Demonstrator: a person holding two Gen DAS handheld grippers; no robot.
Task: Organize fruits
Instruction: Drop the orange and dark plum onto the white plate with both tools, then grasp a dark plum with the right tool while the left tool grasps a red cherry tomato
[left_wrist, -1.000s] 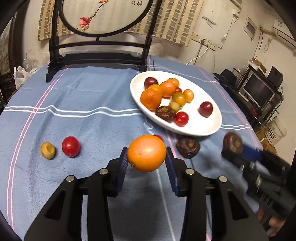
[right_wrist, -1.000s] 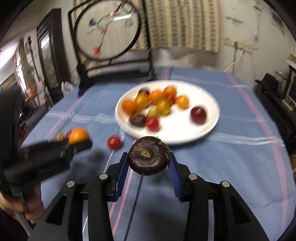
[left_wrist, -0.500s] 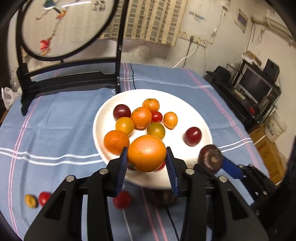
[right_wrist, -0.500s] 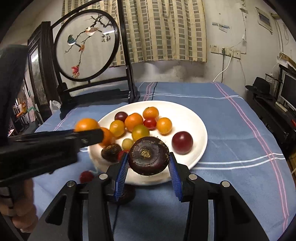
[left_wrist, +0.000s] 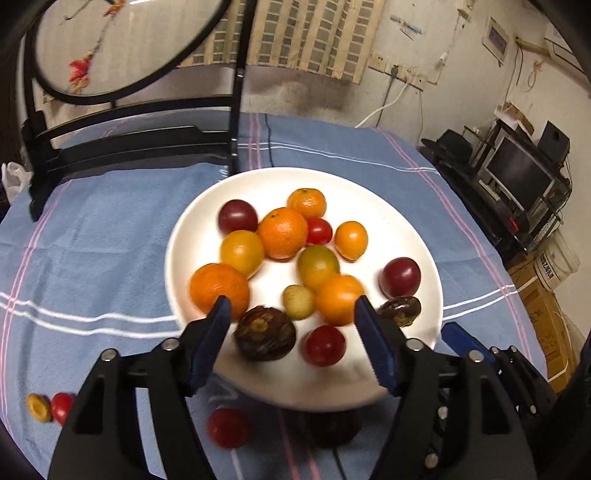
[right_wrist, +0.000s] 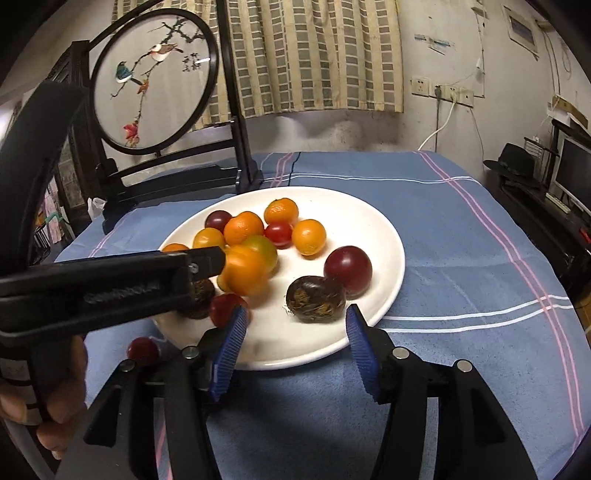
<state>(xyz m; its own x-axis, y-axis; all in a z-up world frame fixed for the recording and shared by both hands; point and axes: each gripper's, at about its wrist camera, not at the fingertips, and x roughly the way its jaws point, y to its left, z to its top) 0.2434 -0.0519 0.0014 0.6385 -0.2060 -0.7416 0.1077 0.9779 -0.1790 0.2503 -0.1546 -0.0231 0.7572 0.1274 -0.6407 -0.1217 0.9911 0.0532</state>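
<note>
A white plate (left_wrist: 373, 206) on the blue cloth holds several oranges, tomatoes and dark fruits. My left gripper (left_wrist: 292, 314) hangs over its near rim with jaws opening and nothing between the pads. The orange (left_wrist: 340, 299) it carried lies blurred on the plate just beyond. In the right wrist view my right gripper (right_wrist: 297, 317) is also opening, and the dark brown fruit (right_wrist: 316, 299) rests on the plate (right_wrist: 369, 221) ahead of its fingertips, free of the pads. The left gripper's finger (right_wrist: 207, 260) reaches in from the left beside the orange (right_wrist: 245, 275).
Loose on the cloth are a red tomato (left_wrist: 227, 428), a dark fruit (left_wrist: 332, 428) under the plate's near rim, and a yellow fruit (left_wrist: 38, 407) beside a small red one (left_wrist: 61, 406). A black stand with a round embroidered screen (right_wrist: 155, 77) stands behind the plate.
Both grippers moved in over the plate and opened. The orange left the left jaws and the dark fruit left the right jaws; both now lie on the plate.
</note>
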